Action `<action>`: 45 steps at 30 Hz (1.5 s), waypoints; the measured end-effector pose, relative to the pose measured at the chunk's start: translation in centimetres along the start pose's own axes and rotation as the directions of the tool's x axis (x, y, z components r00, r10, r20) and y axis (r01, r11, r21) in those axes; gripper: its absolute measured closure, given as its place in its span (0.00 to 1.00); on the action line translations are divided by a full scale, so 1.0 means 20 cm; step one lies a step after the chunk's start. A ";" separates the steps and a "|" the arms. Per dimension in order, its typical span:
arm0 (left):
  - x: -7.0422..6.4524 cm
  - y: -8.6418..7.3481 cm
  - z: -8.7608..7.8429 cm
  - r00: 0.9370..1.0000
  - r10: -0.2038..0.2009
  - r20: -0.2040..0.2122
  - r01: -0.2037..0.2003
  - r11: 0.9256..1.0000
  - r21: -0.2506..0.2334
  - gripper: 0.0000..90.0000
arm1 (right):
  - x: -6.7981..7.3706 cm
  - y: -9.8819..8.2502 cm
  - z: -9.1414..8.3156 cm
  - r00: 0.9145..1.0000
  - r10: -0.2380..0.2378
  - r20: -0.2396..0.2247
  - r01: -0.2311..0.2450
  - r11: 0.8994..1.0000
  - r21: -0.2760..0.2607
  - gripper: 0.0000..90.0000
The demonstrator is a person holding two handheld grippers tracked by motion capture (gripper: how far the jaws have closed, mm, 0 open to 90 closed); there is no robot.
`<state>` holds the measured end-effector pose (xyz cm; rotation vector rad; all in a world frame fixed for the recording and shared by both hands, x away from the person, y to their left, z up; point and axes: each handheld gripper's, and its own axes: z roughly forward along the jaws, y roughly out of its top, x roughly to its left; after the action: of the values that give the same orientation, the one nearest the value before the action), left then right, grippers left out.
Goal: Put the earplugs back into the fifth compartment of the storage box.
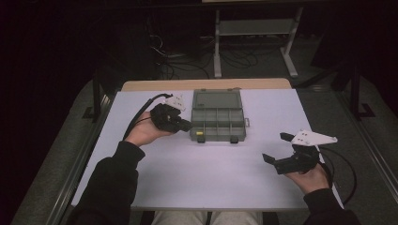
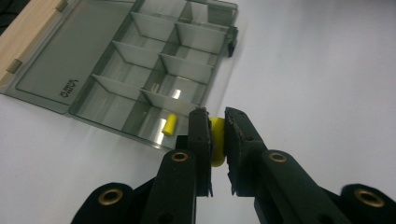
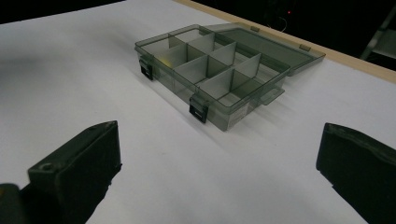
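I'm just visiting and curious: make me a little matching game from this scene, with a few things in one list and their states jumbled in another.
Things:
1. left tool
2. right tool
3. box lid
4. loose yellow piece

States:
A. lying inside a box compartment
B. open, holding nothing
C. folded back flat on the table
D. shut on a yellow piece

Pairs: 1-D, 2-B, 3-C, 4-A

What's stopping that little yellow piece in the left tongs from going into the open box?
Nothing visible. The left tongs grip a yellow piece just outside the near corner of the compartment box. Its lid lies folded back flat, and the nearest compartment holds only another yellow piece.
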<state>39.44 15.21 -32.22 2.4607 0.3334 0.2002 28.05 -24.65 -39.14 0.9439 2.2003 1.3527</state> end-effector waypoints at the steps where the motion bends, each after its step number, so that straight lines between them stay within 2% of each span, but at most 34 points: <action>1: 0.00 0.00 0.02 1.000 -0.005 -0.003 0.005 1.000 0.002 0.90 | 0.00 0.00 0.00 1.000 0.000 -0.001 0.000 1.000 0.001 0.00; 6: 0.03 0.01 0.07 1.000 -0.010 -0.003 0.010 1.000 0.012 0.90 | 0.00 0.00 0.01 1.000 0.000 -0.005 0.000 1.000 0.004 0.00; 11: 0.06 0.02 0.11 0.999 -0.042 -0.010 0.041 0.999 -0.012 0.90 | 0.00 0.00 0.01 1.000 0.002 -0.007 -0.002 1.000 0.001 0.00; 19: 0.12 0.00 0.22 0.997 -0.080 -0.003 0.080 0.997 -0.009 0.90 | 0.00 0.00 0.01 1.000 0.003 -0.013 -0.003 1.000 0.001 0.00; 29: 0.14 -0.01 0.34 0.996 -0.091 -0.007 0.091 0.996 0.015 0.90 | 0.00 0.00 0.01 1.000 0.006 -0.016 -0.006 1.000 -0.001 0.00; 41: 0.19 -0.05 0.41 0.991 -0.135 -0.003 0.135 0.990 0.032 0.89 | 0.00 0.00 0.01 1.000 0.008 -0.017 -0.008 1.000 -0.002 0.00; 45: 0.19 -0.05 0.38 0.990 -0.144 -0.001 0.144 0.989 0.019 0.78 | 0.00 0.00 0.01 1.000 0.009 -0.015 -0.009 1.000 -0.004 0.00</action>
<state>44.61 12.59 -38.51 2.4429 0.5135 0.1354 28.16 -24.59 -39.20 0.9465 2.2064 1.3719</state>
